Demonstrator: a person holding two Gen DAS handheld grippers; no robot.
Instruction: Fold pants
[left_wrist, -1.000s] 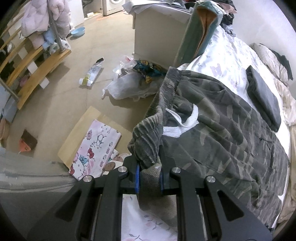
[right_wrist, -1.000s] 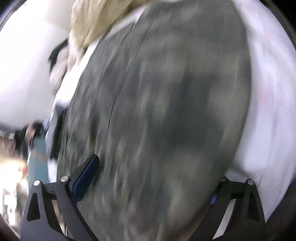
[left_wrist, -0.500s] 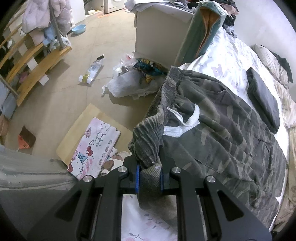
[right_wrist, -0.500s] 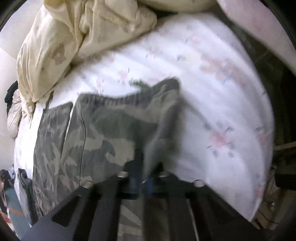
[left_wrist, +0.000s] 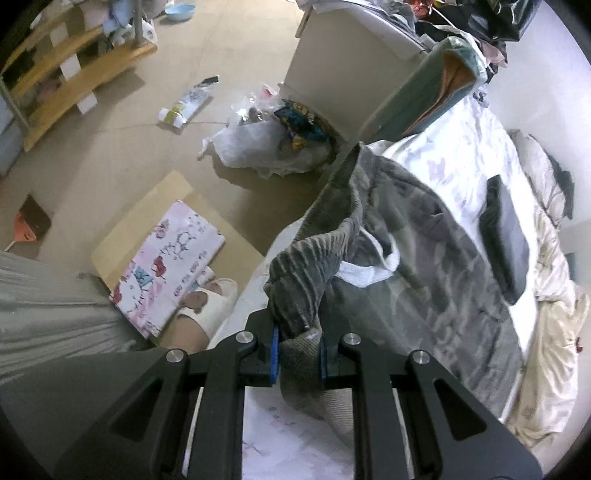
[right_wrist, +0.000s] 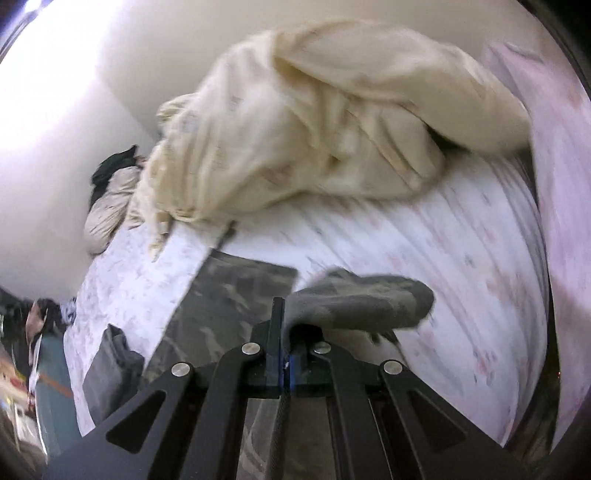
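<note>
Grey-green camouflage pants (left_wrist: 424, 266) lie lengthwise on the bed. Their ribbed elastic waistband (left_wrist: 306, 280) is bunched up at the near edge, with a white drawstring beside it. My left gripper (left_wrist: 297, 350) is shut on that waistband. In the right wrist view, my right gripper (right_wrist: 286, 332) is shut on the hem end of one pant leg (right_wrist: 354, 302) and holds it lifted off the flowered sheet (right_wrist: 461, 266). The other leg (right_wrist: 229, 295) lies flat on the bed to the left.
A cream quilt (right_wrist: 314, 122) is heaped at the bed's far end. A folded dark garment (left_wrist: 506, 236) lies beside the pants. On the floor are a cardboard sheet with a cartoon-print box (left_wrist: 170, 266), a plastic bag of rubbish (left_wrist: 273, 144) and a wooden rack (left_wrist: 74, 74). A person's slippered foot (left_wrist: 210, 299) stands by the bed.
My right gripper went from wide open over the blurred fabric to shut on the leg hem, then rose with it. My left gripper shifted and rolled slightly, still gripping the waistband.
</note>
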